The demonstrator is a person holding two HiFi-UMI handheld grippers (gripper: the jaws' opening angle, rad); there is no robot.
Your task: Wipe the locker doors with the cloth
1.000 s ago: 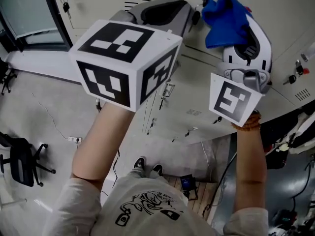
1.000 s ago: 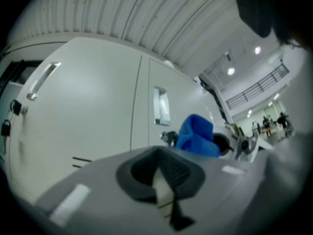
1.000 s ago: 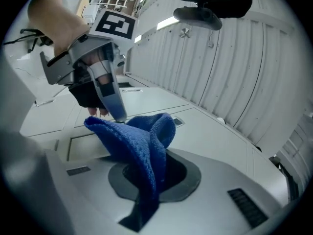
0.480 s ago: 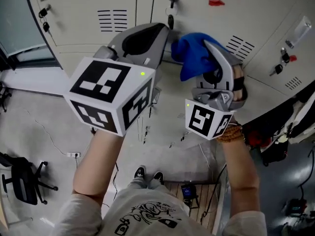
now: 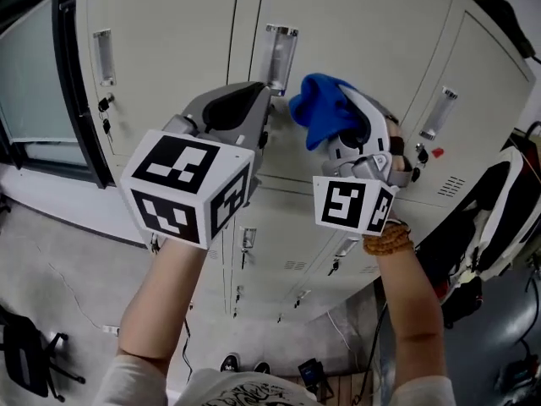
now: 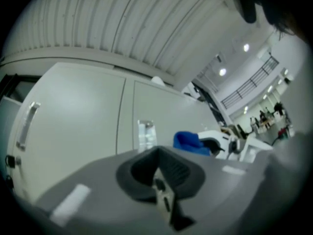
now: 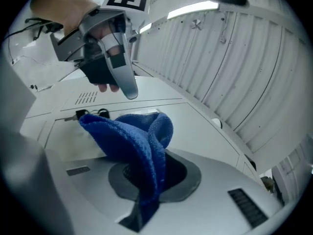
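Observation:
A blue cloth (image 5: 321,115) is bunched in my right gripper (image 5: 353,117), which is shut on it and held up against the cream locker doors (image 5: 177,49). In the right gripper view the cloth (image 7: 139,141) folds up out of the jaws over a locker door (image 7: 205,126). My left gripper (image 5: 262,108) is beside it on the left, close to the same doors, shut with nothing in it. The left gripper view looks past the closed jaws (image 6: 159,182) to the doors (image 6: 73,116), the cloth (image 6: 190,143) and a clear door handle (image 6: 145,133).
Clear handles (image 5: 279,53) and small keys (image 5: 105,104) stick out of the doors. A dark window frame (image 5: 72,74) borders the lockers on the left. A black bag (image 5: 482,218) hangs at the right. Grey floor (image 5: 68,277) lies below.
Both grippers have risen up the locker front and drawn closer together. The view now shows a higher row of doors with handles. The cloth stays clamped in the right gripper.

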